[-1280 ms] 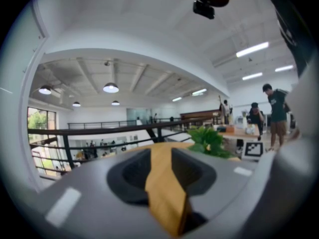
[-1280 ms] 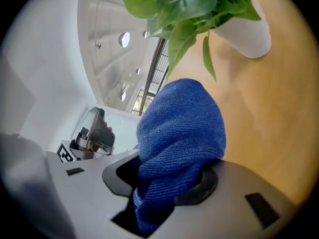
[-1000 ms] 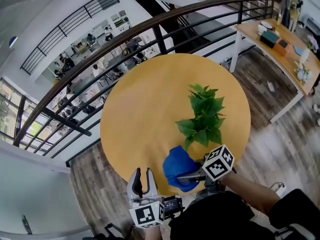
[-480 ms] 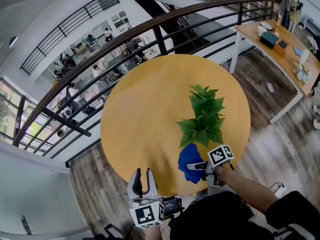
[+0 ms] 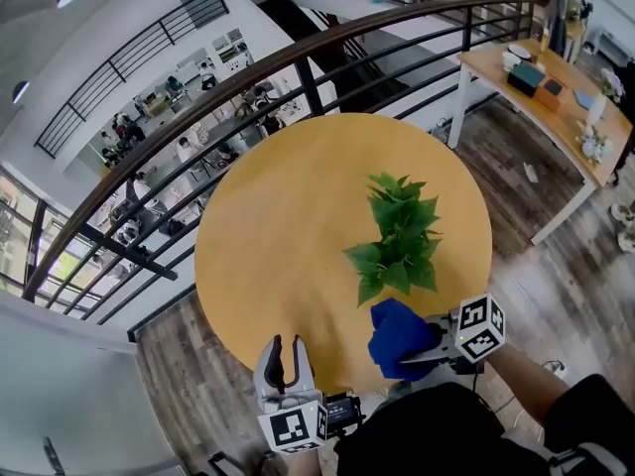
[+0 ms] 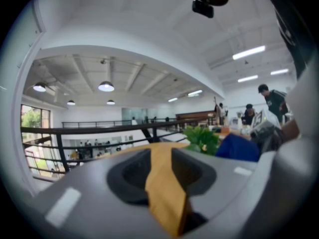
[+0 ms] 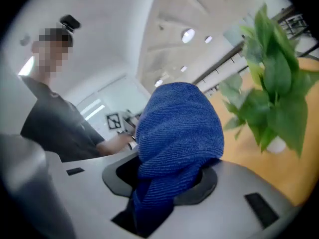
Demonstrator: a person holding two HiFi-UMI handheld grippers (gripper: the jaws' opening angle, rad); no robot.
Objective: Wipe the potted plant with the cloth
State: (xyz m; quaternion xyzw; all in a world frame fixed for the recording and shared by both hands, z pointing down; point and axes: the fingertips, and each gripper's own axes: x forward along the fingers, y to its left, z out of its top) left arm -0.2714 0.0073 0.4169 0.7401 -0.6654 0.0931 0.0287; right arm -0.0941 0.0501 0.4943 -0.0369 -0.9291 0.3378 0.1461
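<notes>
Fingers [image 5: 270, 361] of the left gripper [image 5: 284, 349] stand nearly together, with only a narrow slit between them and nothing in it; through that slit the left gripper view shows a strip of the round yellow worktop [image 5: 288, 206]. This gripper hangs at the near edge of the worktop, well apart from the plant, pointing toward the dark railing [image 5: 298, 58] on the far side.

Further right, the potted plant [image 5: 397, 236] stands upright on the right half of the worktop, its green leaves spreading above a small white pot [image 7: 274, 144].

Just beside its nearest leaves, on the person's side, is the blue cloth [image 5: 397, 337]. The right gripper [image 5: 425, 349] has its fingers clamped on it, and the cloth bunches up out of the grip in a rounded wad. In the right gripper view a little space shows between cloth and leaves.
</notes>
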